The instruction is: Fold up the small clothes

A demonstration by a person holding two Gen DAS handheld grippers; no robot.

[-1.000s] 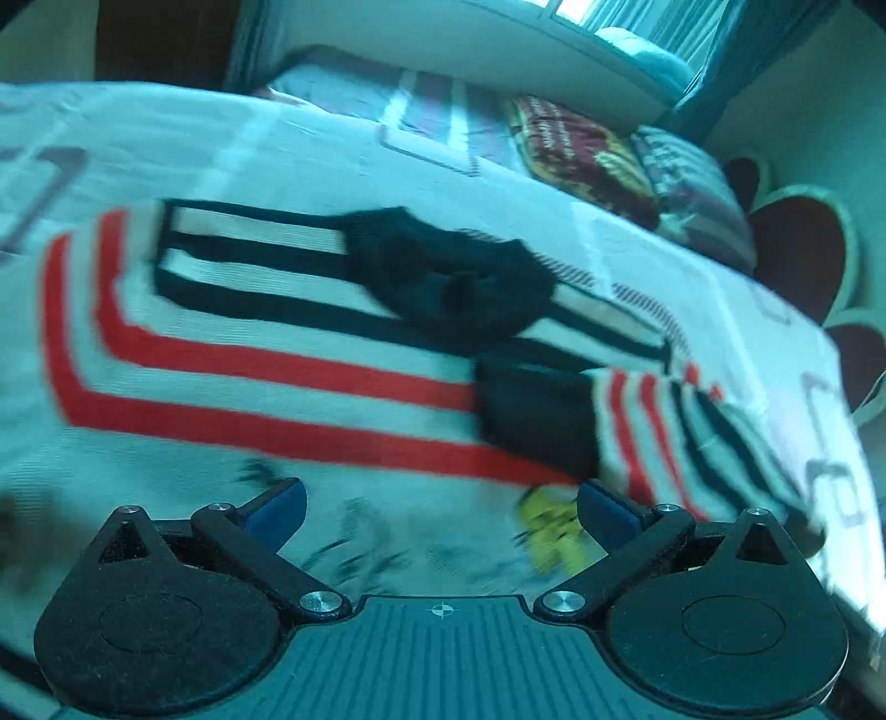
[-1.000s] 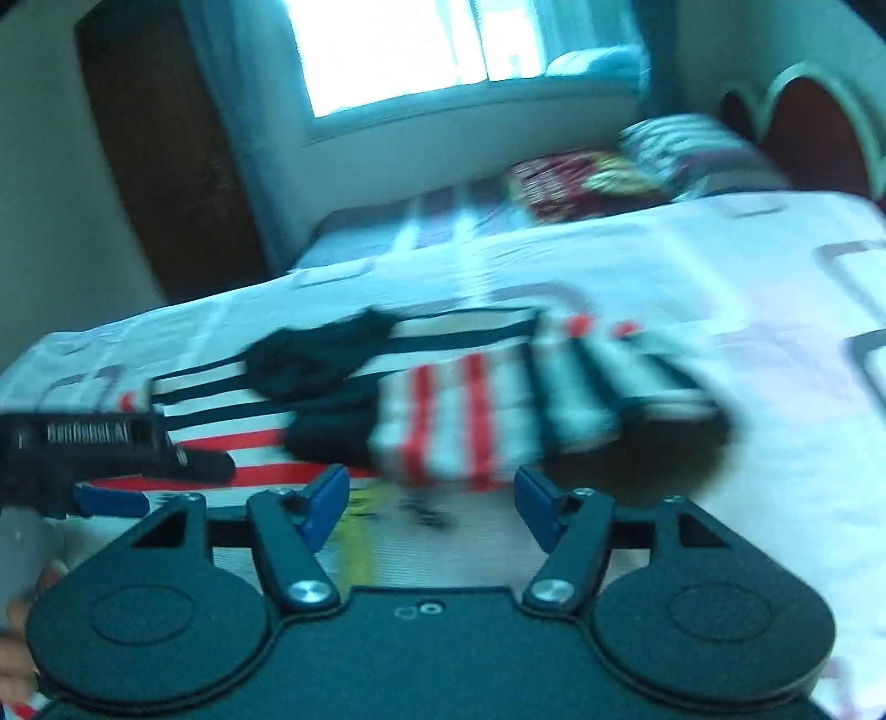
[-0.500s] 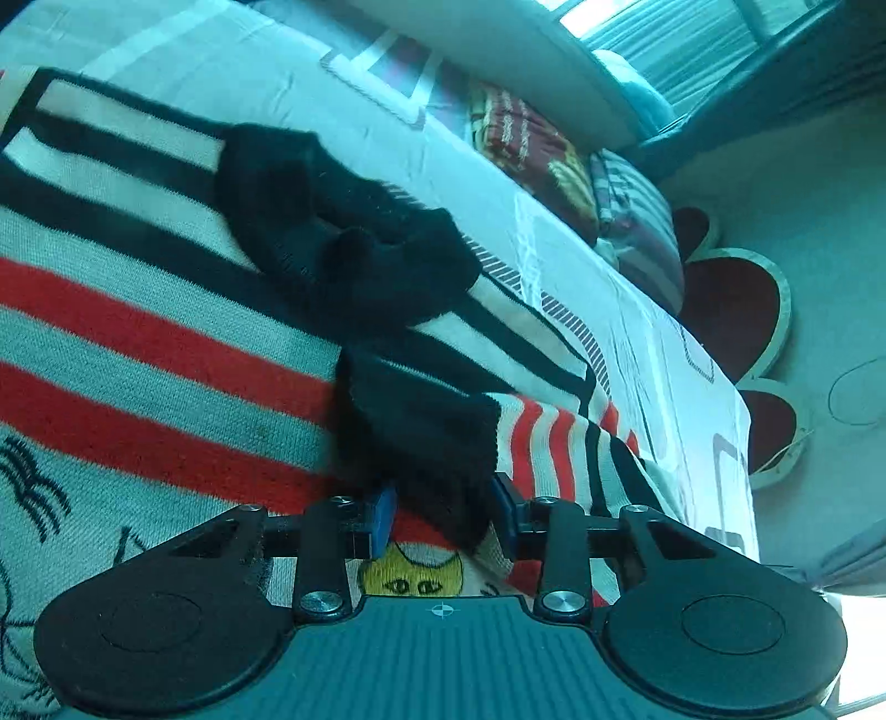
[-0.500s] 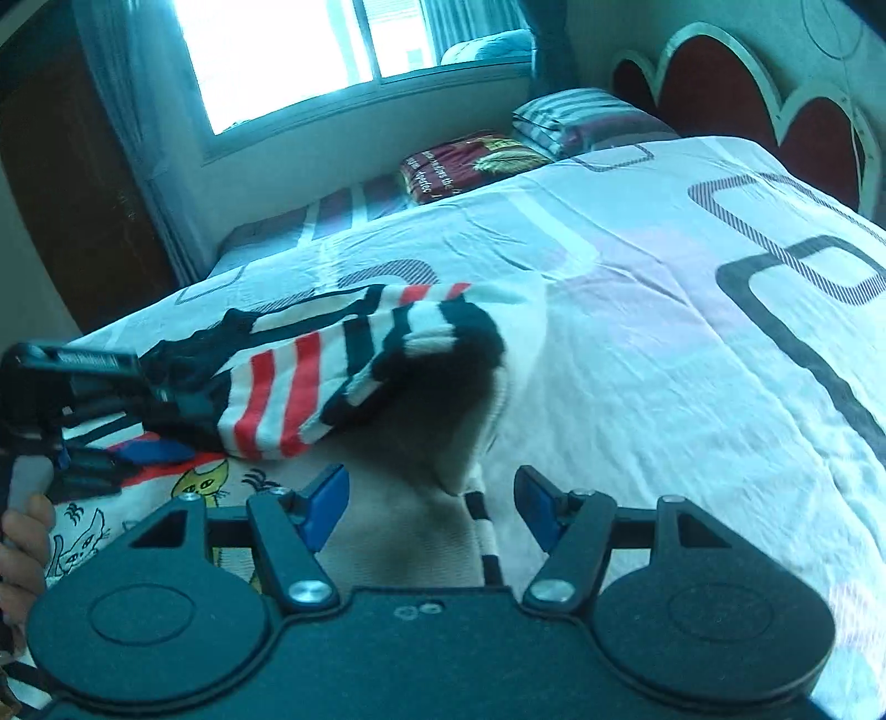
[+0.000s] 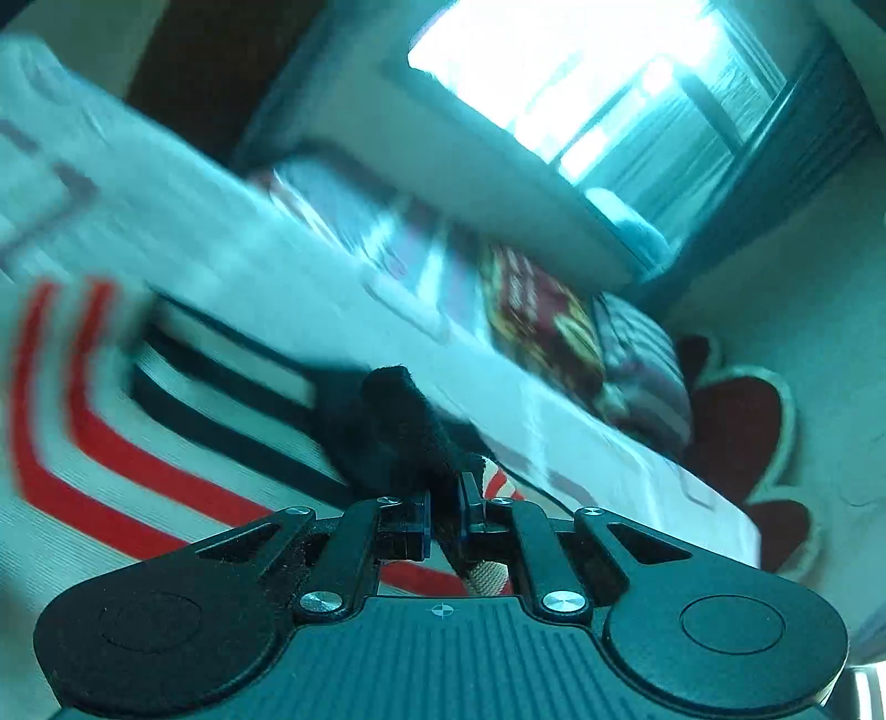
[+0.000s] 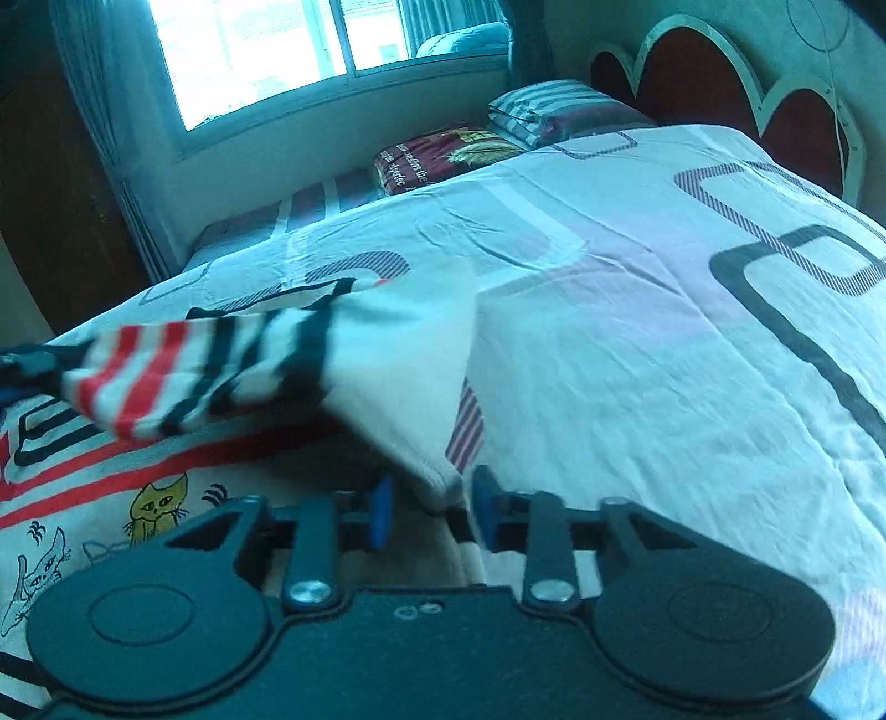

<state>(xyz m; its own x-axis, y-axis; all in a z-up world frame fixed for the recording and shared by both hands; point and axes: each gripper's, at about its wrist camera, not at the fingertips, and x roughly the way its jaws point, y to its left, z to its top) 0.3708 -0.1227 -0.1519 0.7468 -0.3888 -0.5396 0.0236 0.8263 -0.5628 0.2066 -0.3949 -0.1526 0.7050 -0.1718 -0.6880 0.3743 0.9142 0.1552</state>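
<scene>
A small striped sweater, white with red and black bands and cat drawings, lies on the bed (image 6: 637,343). My left gripper (image 5: 444,512) is shut on the sweater's black cuff (image 5: 396,410) and holds the sleeve up. In the right wrist view the striped sleeve (image 6: 183,376) hangs stretched across to the left above the sweater's body (image 6: 111,487). My right gripper (image 6: 429,509) has its blue pads (image 6: 381,512) close around a white fold of the sweater (image 6: 415,399); a gap shows beside the cloth.
The white bedsheet with dark square patterns spreads to the right. Pillows (image 6: 454,152) and a striped cushion (image 6: 545,108) lie at the far end under the window (image 6: 266,50). A red scalloped headboard (image 6: 720,88) stands at the right.
My left gripper has closed fully on the black cuff and lifted it. My right gripper has narrowed around the white fold, and the sleeve now stretches between the two.
</scene>
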